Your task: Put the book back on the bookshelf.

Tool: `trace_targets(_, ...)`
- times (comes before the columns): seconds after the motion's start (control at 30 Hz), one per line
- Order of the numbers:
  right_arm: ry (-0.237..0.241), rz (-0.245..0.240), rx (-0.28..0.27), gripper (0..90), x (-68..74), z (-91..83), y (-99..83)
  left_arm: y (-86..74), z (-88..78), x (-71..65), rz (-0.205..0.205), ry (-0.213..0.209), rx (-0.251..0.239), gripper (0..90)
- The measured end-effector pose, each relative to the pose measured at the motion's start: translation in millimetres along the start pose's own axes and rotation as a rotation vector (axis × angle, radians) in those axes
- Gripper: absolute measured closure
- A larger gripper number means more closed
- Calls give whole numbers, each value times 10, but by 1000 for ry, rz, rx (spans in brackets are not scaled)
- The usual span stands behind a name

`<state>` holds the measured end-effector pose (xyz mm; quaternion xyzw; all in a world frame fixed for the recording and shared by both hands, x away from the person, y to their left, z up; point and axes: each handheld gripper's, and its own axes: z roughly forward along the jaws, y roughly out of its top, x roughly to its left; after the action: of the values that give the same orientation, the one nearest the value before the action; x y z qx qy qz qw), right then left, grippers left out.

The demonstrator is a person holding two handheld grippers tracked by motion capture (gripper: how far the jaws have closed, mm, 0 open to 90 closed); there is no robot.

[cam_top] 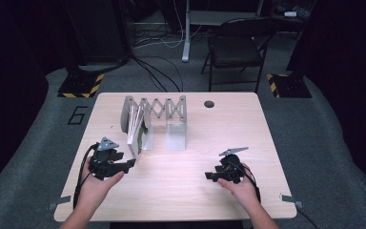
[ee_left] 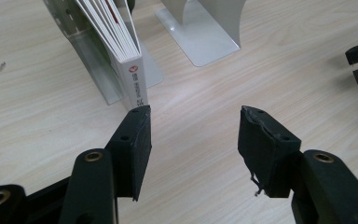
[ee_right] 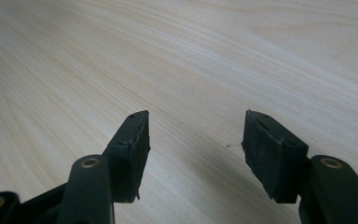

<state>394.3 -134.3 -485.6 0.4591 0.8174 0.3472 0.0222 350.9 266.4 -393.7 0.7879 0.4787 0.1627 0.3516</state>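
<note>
A thin book (cam_top: pixel 136 126) with a white spine (ee_left: pixel 135 81) leans in the left end of a grey expanding metal rack (cam_top: pixel 164 114) at the back left of the wooden table (cam_top: pixel 181 191). My left gripper (cam_top: pixel 131 163) lies low in front of the book, pointing right. In the left gripper view its jaws (ee_left: pixel 195 116) stand open and empty, with the left fingertip (ee_left: pixel 137 121) just short of the spine's lower end. My right gripper (cam_top: pixel 208 176) rests at the front right, pointing left. It is open (ee_right: pixel 196 119) over bare wood, holding nothing.
The rack's right divider (ee_left: pixel 200 28) stands empty beside the book. A round cable hole (cam_top: pixel 209 104) sits near the table's far edge. Behind the table are a folding chair (cam_top: pixel 236 47), floor cables and two stand bases with yellow-black tape (cam_top: pixel 81 86).
</note>
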Motion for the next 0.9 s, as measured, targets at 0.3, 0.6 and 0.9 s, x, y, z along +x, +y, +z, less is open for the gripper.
trace_targets(0.3,-2,0,0,412,-4,-5,0,-130,99,-106,19,-31,14,439)
trace_targets(0.6,-5,-1,-2,411,-3,-12,1,-293,331,-192,56,-82,25,439)
trace_targets(0.9,-7,4,0,412,0,-15,-1,-430,470,-216,65,-95,4,439)
